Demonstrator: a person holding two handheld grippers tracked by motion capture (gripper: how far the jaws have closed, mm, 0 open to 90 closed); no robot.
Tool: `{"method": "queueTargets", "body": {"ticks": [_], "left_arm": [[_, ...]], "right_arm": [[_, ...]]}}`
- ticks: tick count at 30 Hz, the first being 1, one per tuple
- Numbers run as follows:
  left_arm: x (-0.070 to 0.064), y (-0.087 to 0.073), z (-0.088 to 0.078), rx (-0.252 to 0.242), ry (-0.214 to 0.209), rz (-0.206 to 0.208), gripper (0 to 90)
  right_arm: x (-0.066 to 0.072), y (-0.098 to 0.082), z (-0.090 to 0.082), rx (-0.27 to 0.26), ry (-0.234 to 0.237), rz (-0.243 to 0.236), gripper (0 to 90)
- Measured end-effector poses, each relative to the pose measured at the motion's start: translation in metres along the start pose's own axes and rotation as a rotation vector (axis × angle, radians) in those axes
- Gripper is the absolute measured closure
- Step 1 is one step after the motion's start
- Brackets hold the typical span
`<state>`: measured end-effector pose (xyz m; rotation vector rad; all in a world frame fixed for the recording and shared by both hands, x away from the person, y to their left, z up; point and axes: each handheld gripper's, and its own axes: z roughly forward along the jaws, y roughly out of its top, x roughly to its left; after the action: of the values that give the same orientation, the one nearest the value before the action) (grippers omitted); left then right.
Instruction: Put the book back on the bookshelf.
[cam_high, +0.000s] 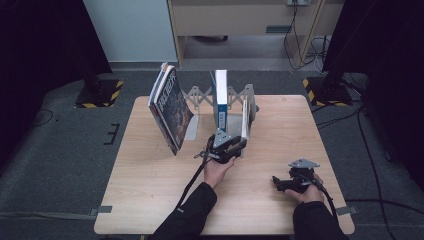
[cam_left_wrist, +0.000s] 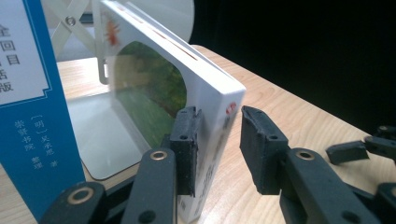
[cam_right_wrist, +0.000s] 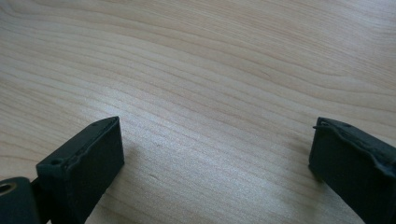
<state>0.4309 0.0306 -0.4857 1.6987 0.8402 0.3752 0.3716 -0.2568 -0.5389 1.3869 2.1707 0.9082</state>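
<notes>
A white book (cam_left_wrist: 187, 70) with a green cover stands upright on the table, spine toward me, at the right end of a metal book rack (cam_high: 197, 95). My left gripper (cam_left_wrist: 217, 126) straddles its spine. The left pad (cam_left_wrist: 184, 140) lies against the cover. The right pad (cam_left_wrist: 259, 149) stands a little off the spine, with wood showing in the gap. In the high view this left gripper (cam_high: 231, 142) sits just in front of the white book (cam_high: 244, 122). My right gripper (cam_high: 276, 181) rests on the table at the front right, open, with bare wood between its pads (cam_right_wrist: 217, 140).
A blue and white book (cam_high: 220, 97) stands upright just left of the white one. A dark-covered book (cam_high: 170, 107) leans at the rack's left end. The wooden table (cam_high: 150, 180) has open surface in front. Cables and stand feet lie on the floor behind.
</notes>
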Motion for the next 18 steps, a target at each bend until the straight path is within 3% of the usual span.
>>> {"method": "queueTargets", "body": {"ticks": [6,9,13,18], "left_arm": [[0.004,0.003,0.001,-0.009,0.020,-0.017,68.5],[0.006,0.003,0.002,-0.012,0.009,-0.036,67.8],[0.001,0.002,0.001,-0.009,-0.018,-0.027,66.0],[-0.009,0.003,-0.001,-0.006,-0.033,0.020,63.2]], "right_arm": [[0.000,0.000,0.000,0.000,0.000,0.002,3.3],[0.000,0.000,0.000,0.000,0.000,0.002,3.3],[0.000,0.000,0.000,0.001,0.000,0.002,3.4],[0.000,0.000,0.000,-0.002,-0.001,0.002,3.3]]}}
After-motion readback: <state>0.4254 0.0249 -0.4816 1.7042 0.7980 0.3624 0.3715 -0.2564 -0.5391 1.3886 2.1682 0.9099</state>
